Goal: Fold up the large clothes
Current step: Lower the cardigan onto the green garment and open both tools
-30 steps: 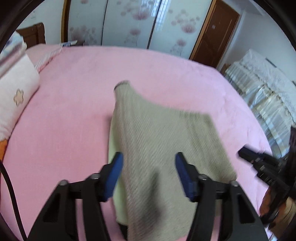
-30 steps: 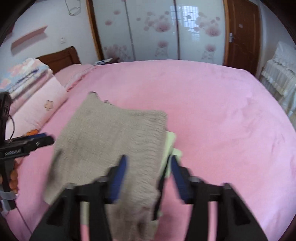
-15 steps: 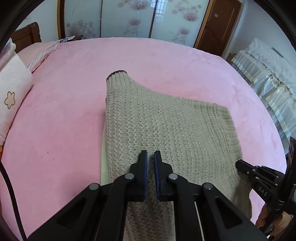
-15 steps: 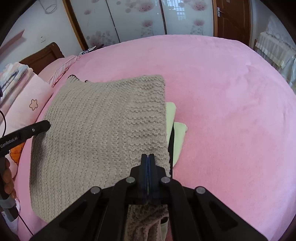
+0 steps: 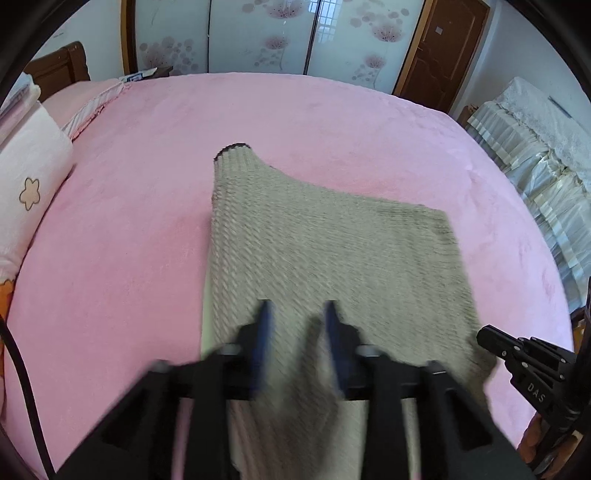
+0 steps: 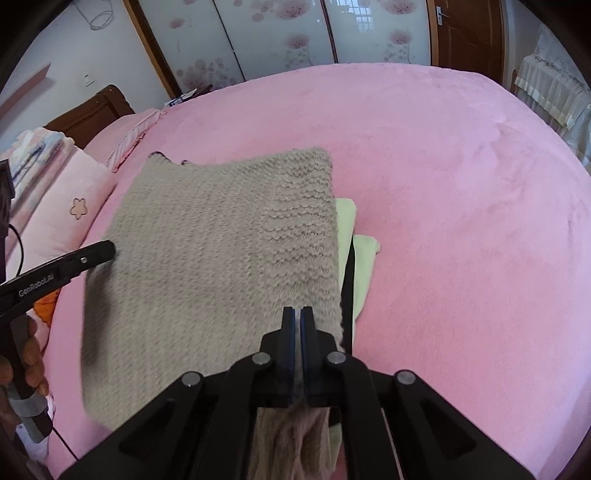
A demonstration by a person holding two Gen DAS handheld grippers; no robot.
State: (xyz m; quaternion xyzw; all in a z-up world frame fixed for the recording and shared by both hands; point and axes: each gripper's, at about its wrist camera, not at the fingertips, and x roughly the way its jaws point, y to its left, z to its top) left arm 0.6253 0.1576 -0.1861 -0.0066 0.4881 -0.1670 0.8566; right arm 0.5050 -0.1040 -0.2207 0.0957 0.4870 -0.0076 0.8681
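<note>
A folded beige knit sweater (image 5: 332,258) lies on the pink bed (image 5: 129,240), on top of a pale green garment (image 6: 360,258) whose edge sticks out on the right. My left gripper (image 5: 295,314) hovers blurred over the sweater's near edge; its jaws are opening, with knit fabric under the gap and no pad pressing on it. My right gripper (image 6: 298,314) is shut at the sweater's (image 6: 229,251) near right corner, with fabric bunched below its fingers. The left gripper (image 6: 92,254) shows at the sweater's left edge in the right wrist view.
A pale pillow (image 5: 29,184) with a flower print and stacked bedding line the bed's left side. Floral sliding doors (image 5: 258,33) and a brown door (image 5: 439,48) stand behind. Cloth-covered furniture (image 5: 535,147) sits to the right. A black cable (image 5: 22,369) hangs at the left.
The left jaws closed over the sweater, then parted again. The right jaws closed and stay shut. Both grippers sank closer to the sweater.
</note>
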